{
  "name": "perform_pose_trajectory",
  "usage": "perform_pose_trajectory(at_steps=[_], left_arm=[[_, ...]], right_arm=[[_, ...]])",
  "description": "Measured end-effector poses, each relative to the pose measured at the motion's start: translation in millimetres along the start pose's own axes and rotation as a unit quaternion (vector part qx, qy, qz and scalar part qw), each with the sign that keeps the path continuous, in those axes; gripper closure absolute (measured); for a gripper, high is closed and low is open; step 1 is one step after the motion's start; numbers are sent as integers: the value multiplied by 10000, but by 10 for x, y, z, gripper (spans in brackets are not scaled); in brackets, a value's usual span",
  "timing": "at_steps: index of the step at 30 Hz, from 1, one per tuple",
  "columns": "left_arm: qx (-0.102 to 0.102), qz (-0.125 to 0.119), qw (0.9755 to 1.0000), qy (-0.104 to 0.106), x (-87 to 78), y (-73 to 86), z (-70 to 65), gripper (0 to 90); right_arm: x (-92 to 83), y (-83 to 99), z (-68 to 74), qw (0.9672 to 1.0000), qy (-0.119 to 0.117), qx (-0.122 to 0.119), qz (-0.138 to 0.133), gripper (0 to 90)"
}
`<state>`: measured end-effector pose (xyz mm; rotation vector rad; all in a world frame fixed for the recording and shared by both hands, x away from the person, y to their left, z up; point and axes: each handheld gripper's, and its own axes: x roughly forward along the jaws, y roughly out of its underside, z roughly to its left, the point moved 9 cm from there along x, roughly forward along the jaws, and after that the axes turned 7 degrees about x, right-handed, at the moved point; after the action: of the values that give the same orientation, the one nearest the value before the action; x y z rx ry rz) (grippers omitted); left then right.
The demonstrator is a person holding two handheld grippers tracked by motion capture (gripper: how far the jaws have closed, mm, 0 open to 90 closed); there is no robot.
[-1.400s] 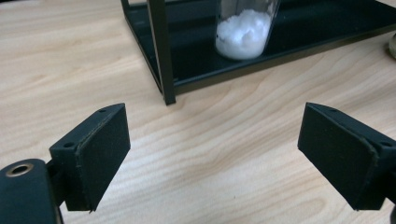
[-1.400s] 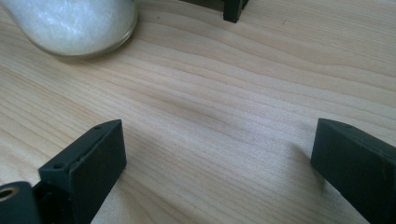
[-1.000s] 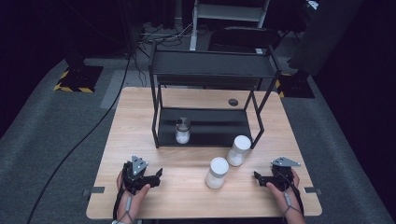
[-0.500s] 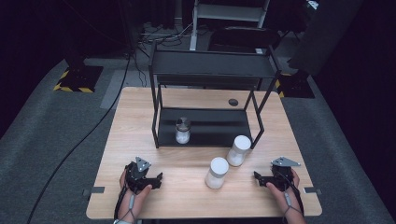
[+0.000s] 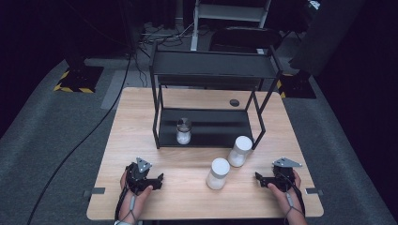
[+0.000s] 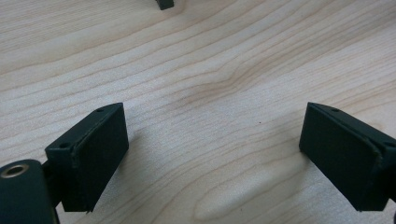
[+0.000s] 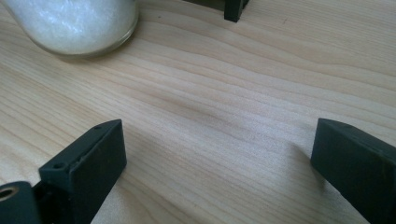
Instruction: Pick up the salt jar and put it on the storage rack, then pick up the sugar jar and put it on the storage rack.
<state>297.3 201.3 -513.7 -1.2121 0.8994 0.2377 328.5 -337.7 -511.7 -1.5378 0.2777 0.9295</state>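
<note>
On the table point(image 5: 187, 164), left gripper point(image 6: 212, 154) wide open, empty, right gripper point(image 7: 219, 163) likewise.

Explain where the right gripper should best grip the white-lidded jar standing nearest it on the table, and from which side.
Grip the white-lidded jar around its round glass body below the lid, coming in level from its right, where the open right gripper waits. The jar stands upright, a second jar stands at its near left, and the shelf rack's leg is close behind, so that side looks freest.

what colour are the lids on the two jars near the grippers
White, on both jars; clearest in the high view.
</note>
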Motion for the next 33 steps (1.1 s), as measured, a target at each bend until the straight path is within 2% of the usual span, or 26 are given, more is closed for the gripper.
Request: perform_pose_trajectory(at_steps=[11, 15, 20, 33], left_arm=[[-7, 2, 10000, -9, -1, 0, -2, 75], [-7, 4, 10000, -8, -1, -1, -2, 74], [-9, 2, 10000, -9, -1, -1, -2, 74], [-6, 6, 10000, -5, 1, -3, -1, 73]], right_arm=[[-2, 1, 0, 10000, -3, -3, 1, 33], [-17, 11, -15, 10000, -23, -19, -39, 73], [-75, 40, -59, 9992, -184, 133, -324, 70], [-354, -70, 7, 9968, -165, 42, -780, 70]])
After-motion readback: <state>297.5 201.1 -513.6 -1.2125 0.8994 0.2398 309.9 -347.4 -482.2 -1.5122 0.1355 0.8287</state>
